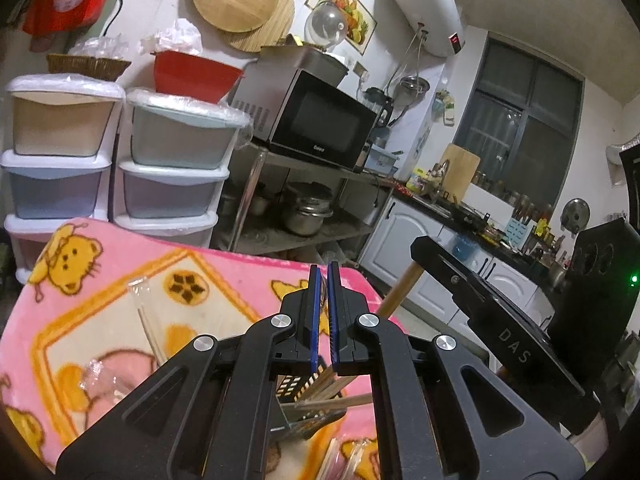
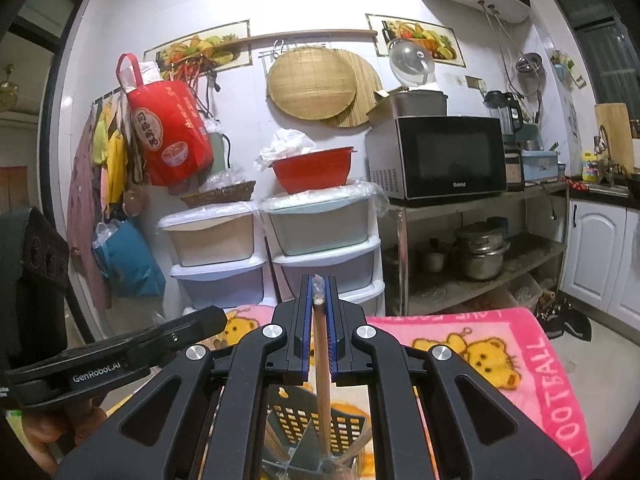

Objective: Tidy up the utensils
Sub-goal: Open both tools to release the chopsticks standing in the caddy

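A dark perforated utensil holder (image 2: 316, 426) stands on the pink cartoon blanket (image 2: 500, 356); it also shows in the left wrist view (image 1: 290, 390). My right gripper (image 2: 319, 292) is shut on a wooden chopstick (image 2: 321, 368) that hangs down into the holder; a bit of clear wrapper sits at its top end. My left gripper (image 1: 324, 280) has its jaws nearly together with nothing seen between them, above the holder. Several wooden chopsticks (image 1: 320, 390) lean in the holder below it. The right gripper body (image 1: 500, 344) and the chopstick (image 1: 398, 290) show at the right of the left wrist view.
Clear plastic wrappers (image 1: 144, 312) lie on the blanket (image 1: 100, 300). Stacked plastic drawers (image 2: 324, 240), a metal rack with a microwave (image 2: 440, 156) and pots (image 2: 480, 256) stand behind. White cabinets (image 2: 600, 248) are at the right.
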{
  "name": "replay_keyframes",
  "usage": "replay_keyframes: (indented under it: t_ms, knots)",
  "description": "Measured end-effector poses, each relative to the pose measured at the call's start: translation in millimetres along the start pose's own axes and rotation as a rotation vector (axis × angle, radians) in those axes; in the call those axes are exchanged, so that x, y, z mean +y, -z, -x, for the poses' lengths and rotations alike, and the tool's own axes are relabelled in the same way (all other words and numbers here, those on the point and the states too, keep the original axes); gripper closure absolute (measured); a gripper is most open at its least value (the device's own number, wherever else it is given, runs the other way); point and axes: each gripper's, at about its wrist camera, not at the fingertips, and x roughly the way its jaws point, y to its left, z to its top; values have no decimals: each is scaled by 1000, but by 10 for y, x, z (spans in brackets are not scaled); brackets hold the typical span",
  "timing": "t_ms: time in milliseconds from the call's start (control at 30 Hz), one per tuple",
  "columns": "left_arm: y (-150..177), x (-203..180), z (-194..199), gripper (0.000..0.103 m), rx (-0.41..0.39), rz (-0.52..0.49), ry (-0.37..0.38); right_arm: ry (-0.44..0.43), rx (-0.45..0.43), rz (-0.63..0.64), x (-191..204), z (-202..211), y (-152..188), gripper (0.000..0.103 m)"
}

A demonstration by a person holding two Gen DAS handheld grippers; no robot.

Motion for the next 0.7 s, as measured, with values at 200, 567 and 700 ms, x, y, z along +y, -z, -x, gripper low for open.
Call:
replay_keyframes:
  t_ms: [200,567,700]
  knots:
    - [103,87,-36,101,31,19,-11,22,35,-29,-84,-11,131,90]
    - [249,204,48,78,48,38,-66,53,80,-81,-212,148,329,71]
    - [277,235,115,63,51,46,-70,72,88,-91,-235,228,380,64]
